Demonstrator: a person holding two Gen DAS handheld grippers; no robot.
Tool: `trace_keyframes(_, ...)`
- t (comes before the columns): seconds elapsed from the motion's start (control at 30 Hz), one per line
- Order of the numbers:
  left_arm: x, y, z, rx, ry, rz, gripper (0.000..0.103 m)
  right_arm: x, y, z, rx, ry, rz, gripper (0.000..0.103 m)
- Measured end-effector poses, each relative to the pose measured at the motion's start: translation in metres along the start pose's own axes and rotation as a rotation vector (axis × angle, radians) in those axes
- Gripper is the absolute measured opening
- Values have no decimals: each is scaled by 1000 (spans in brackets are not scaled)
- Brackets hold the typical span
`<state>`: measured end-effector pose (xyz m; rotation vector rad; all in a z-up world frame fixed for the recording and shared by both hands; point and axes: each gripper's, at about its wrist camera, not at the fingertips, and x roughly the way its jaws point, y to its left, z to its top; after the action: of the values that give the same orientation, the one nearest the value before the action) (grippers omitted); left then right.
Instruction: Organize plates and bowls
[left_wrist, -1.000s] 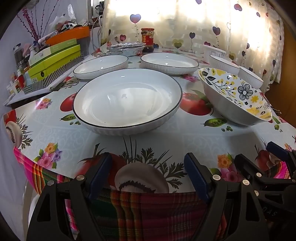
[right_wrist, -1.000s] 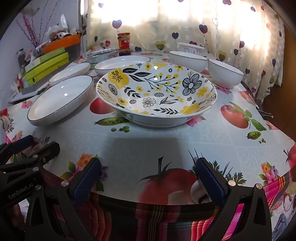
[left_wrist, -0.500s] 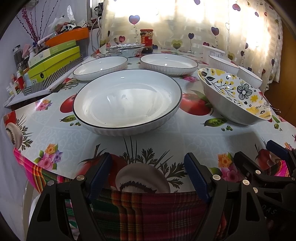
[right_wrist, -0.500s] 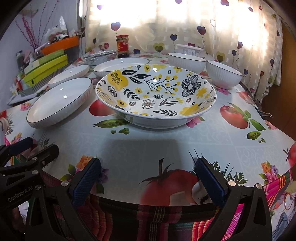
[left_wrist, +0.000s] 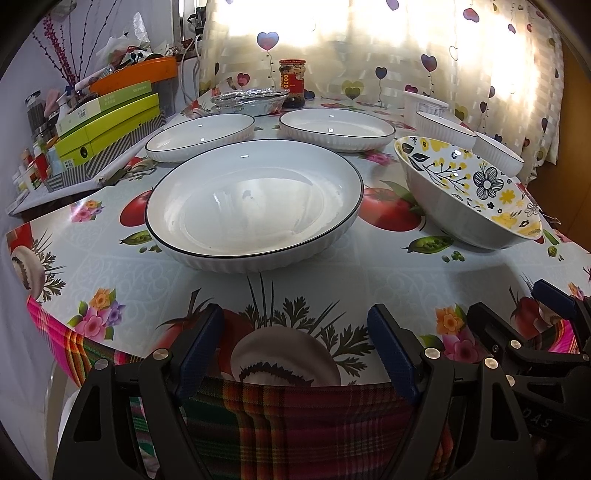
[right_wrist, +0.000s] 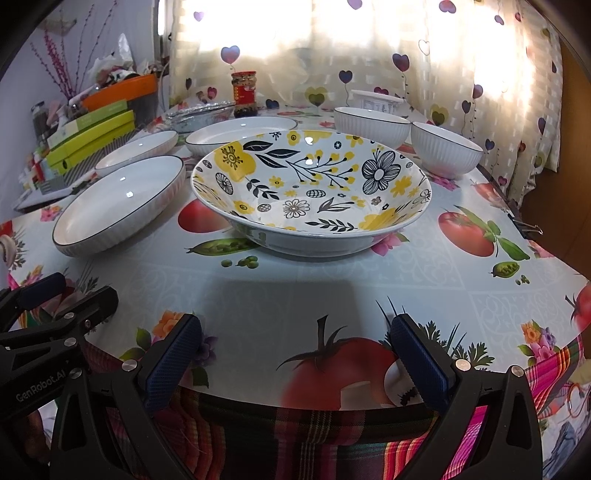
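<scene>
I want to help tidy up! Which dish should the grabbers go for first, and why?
Probably ease the left gripper forward to the big white plate: it sits straight ahead, and both grippers are open and empty at the table edge. Two matching plates behind suggest a stack.

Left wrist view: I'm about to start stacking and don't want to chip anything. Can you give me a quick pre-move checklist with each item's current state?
1. Left gripper open and empty: ok.
2. Right gripper open and empty: ok.
3. Large white plate empty, directly ahead of left gripper: ok.
4. Floral bowl empty, directly ahead of right gripper: ok.
5. Plate and floral bowl apart, not touching: ok.
6. Plates free of chips or cracks: cannot tell.
</scene>
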<state>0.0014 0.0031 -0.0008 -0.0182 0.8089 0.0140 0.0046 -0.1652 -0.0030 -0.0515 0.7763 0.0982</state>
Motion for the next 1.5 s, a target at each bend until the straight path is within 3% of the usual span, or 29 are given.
trace_keyframes(1.27,-1,6,0,2,14,0,80,-2,0,1,-1,11,-1,103)
trace_keyframes(1.5,-13,7,2,6,-10,-4,80,-16,5,4,-29,-38,-13,103)
